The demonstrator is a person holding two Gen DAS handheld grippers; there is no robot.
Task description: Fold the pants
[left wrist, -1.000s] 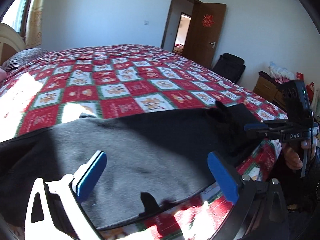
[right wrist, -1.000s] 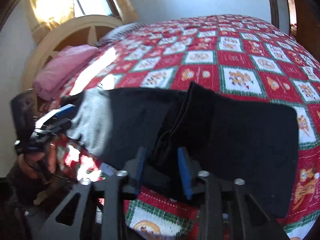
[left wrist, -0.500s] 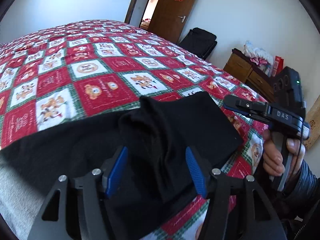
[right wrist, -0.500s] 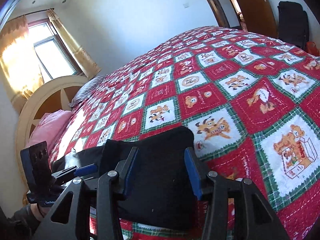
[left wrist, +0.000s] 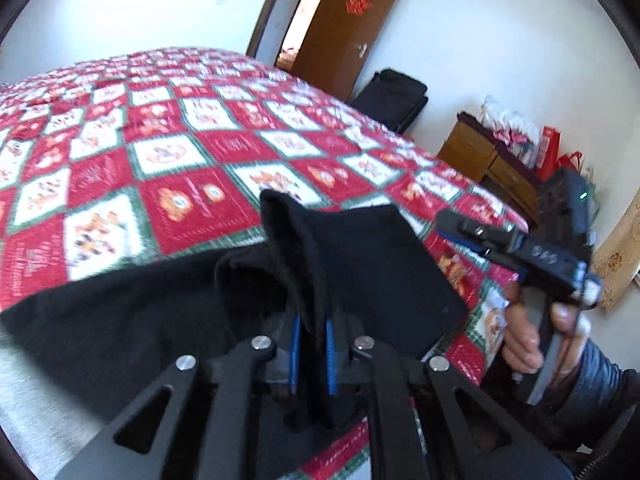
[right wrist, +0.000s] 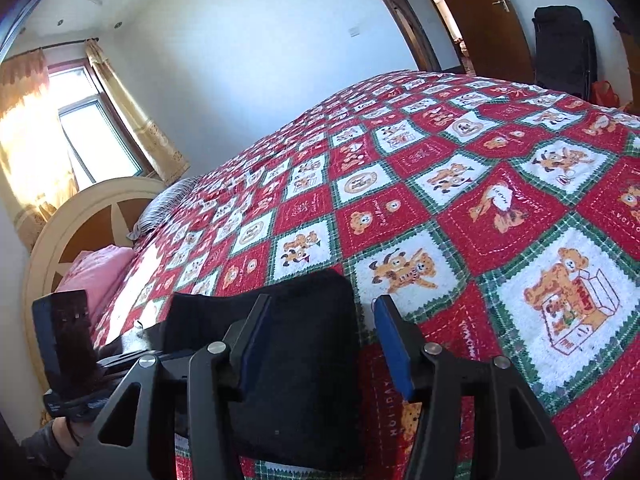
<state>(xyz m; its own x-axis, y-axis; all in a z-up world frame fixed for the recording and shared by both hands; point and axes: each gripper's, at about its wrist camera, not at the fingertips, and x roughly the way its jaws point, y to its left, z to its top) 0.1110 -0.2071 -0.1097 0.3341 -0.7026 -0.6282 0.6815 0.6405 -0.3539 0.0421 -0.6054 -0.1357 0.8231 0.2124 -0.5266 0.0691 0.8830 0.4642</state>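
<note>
The black pants (left wrist: 372, 264) lie across the near edge of the bed, with a sunlit grey stretch (left wrist: 28, 400) at the lower left. My left gripper (left wrist: 313, 344) is closing its jaws and its blue pads pinch a raised fold of the black cloth. In the right wrist view the pants' end (right wrist: 304, 360) lies under my right gripper (right wrist: 324, 336). Its jaws are opening, and the right pad (right wrist: 394, 344) stands clear of the cloth over the quilt. A hand holds the right gripper (left wrist: 460, 232) just right of the pants.
A red, green and white patchwork quilt (left wrist: 180, 200) covers the bed. A pink pillow (right wrist: 96, 272) and a round headboard (right wrist: 80, 208) are at its head. Beyond the foot stand a wooden door (left wrist: 344, 32), a black bag (left wrist: 392, 96) and a wooden cabinet (left wrist: 492, 160).
My left gripper slid right from the grey stretch to the black end and closed on a raised fold. My right gripper released that fold, swung away and widened.
</note>
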